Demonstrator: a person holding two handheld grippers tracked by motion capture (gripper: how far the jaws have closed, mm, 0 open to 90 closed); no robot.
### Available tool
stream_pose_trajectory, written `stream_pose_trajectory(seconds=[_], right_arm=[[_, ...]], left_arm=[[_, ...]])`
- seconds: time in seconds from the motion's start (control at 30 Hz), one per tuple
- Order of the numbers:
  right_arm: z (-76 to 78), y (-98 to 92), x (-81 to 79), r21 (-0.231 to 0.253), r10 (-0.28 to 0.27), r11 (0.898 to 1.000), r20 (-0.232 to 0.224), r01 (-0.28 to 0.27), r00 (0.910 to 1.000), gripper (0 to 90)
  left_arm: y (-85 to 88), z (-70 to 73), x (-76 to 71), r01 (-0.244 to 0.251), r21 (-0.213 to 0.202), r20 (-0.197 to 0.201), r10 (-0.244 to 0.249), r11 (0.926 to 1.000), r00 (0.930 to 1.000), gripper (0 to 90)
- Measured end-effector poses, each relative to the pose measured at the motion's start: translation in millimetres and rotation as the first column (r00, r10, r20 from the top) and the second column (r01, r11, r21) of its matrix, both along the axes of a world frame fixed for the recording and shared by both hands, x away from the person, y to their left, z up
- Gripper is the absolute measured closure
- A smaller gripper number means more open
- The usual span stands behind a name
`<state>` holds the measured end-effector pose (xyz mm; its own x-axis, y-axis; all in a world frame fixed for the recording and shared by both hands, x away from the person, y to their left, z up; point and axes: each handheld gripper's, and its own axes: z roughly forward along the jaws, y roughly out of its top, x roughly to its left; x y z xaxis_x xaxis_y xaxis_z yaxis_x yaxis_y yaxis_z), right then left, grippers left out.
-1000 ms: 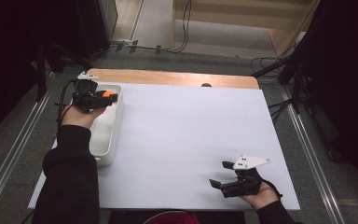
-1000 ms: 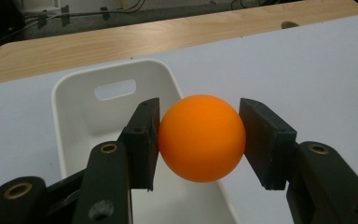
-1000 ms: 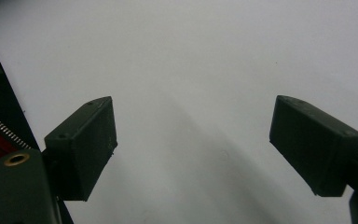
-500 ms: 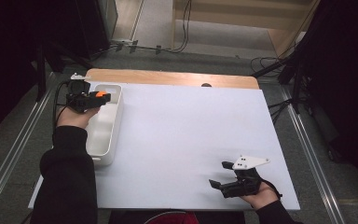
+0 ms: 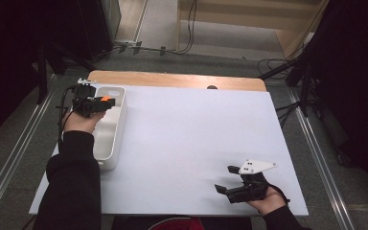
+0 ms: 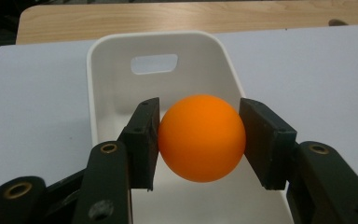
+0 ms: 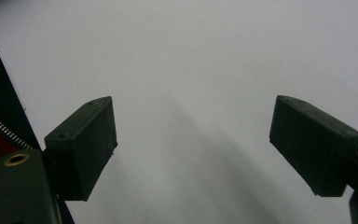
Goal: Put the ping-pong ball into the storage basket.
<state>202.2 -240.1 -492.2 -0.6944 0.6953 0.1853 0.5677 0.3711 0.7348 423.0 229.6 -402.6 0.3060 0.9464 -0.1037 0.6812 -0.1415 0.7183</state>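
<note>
From above, the left gripper [image 5: 96, 103] reaches forward over the white bin [image 5: 109, 139], pinching an orange ball [image 5: 106, 99]; the right gripper [image 5: 230, 179] lies low near the table's [image 5: 191, 134] front edge.

Left gripper view: ball [image 6: 201, 137] squeezed above the bin [image 6: 107, 74].

Right gripper view: jaws spread over the bare table [image 7: 191, 70].

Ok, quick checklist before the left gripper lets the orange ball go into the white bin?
1. Round orange ball clamped between the left gripper pads: ok.
2. Ball above the white plastic bin, inside its rim: ok.
3. Bin floor below the ball free of other items: ok as far as visible.
4. Height of the ball above the bin floor: cannot tell.
5. Right gripper open, holding nothing, far from the bin over the white table sheet: ok.
</note>
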Motion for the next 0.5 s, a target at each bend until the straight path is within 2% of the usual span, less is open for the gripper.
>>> stream_pose_trajectory(seconds=[0.17,0.3,0.5], right_arm=[[-0.2,0.0,-0.3,0.003,-0.004,1.000,0.001,0.004,1.0000,13.5],[-0.3,0.1,-0.3,0.001,0.001,1.000,0.003,-0.001,1.0000,13.5],[-0.2,0.1,-0.3,0.003,-0.002,1.000,0.002,0.002,1.0000,13.5]], left_arm=[[-4.5,-7.6,2.0,-0.008,0.031,-0.011,0.008,0.9995,0.9999,49.9],[-4.6,-11.4,3.3,-0.011,0.021,-0.018,0.011,0.9997,0.9998,49.9],[-3.7,-11.2,3.1,-0.016,0.031,-0.014,0.016,0.9994,0.9998,49.8]])
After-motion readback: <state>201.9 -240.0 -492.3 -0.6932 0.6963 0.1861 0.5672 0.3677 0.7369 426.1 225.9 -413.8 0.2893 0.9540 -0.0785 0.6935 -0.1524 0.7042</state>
